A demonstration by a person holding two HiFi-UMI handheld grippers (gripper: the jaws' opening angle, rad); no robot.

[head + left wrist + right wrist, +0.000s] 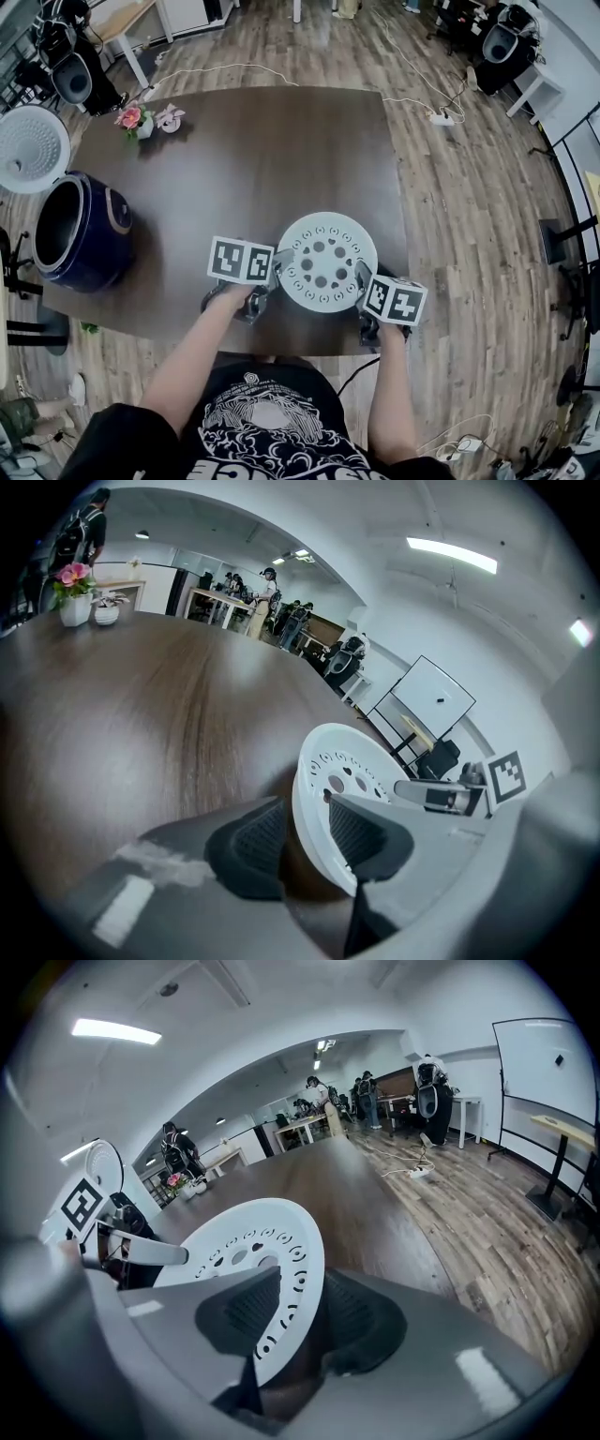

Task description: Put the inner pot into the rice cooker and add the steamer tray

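tray (327, 261) at tabletop (234, 159) near edge, not in cooker (80, 230) | left claw (305, 841), right claw (300, 1314) pinching its rim | pot placement unclear

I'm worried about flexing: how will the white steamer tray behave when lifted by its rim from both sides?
The steamer tray looks like thin white plastic pierced with holes, so probably light and fairly stiff, perhaps flexing slightly. Its smooth rim may slip, though the left gripper and right gripper clamp opposite edges with ribbed pads, which should steady it.
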